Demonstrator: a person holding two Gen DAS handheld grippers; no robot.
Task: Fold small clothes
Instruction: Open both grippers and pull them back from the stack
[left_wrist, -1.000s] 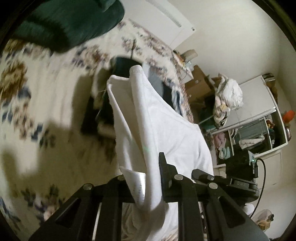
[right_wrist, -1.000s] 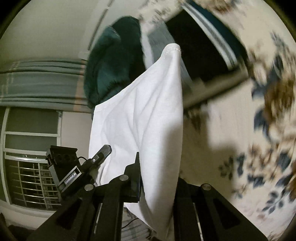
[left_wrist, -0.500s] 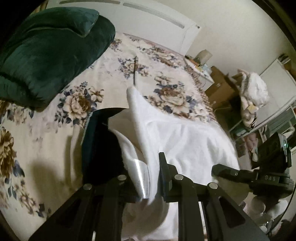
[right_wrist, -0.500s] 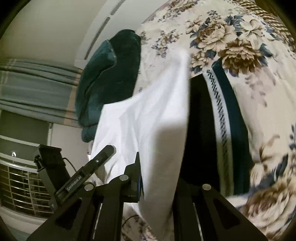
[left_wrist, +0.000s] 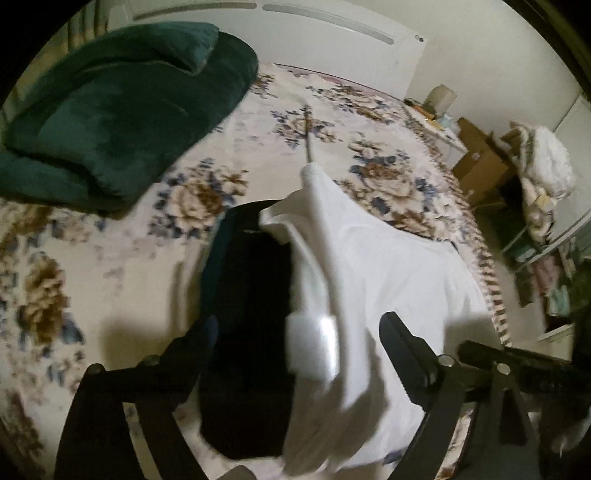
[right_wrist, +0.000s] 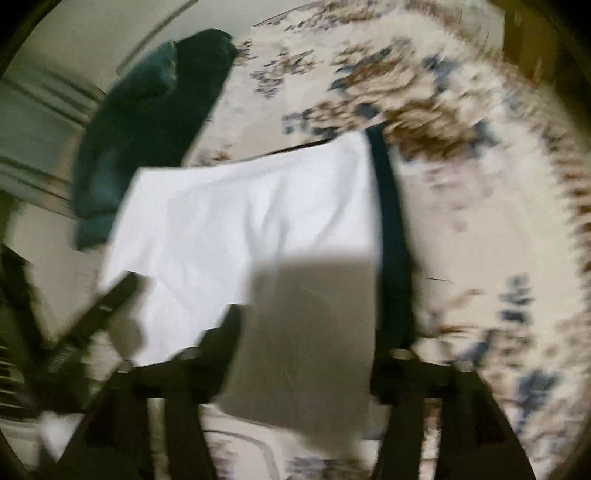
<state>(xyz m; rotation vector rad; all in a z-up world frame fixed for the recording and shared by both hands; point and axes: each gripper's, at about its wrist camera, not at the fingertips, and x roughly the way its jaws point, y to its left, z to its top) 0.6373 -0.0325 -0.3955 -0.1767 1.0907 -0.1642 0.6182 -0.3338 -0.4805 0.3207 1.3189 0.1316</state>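
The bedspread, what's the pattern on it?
Cream bedspread with brown-and-blue flowers, clearest in the left wrist view.

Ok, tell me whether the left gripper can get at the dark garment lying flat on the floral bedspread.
Probably yes: the left gripper, jaws opening, hangs over the dark garment, whose left part lies bare; the white cloth drapes over its right side.

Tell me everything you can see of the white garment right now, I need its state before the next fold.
The white garment is plain, thin and soft-looking, with a hemmed edge and a small pale tag near the left gripper. It lies draped over a dark garment on the floral bedspread, one edge bunched up in a ridge. Both the left gripper's jaws and the right gripper's are opening, the cloth lying loose between the spread fingers, no longer pinched. The right view is blurred, showing a broad flat white panel.
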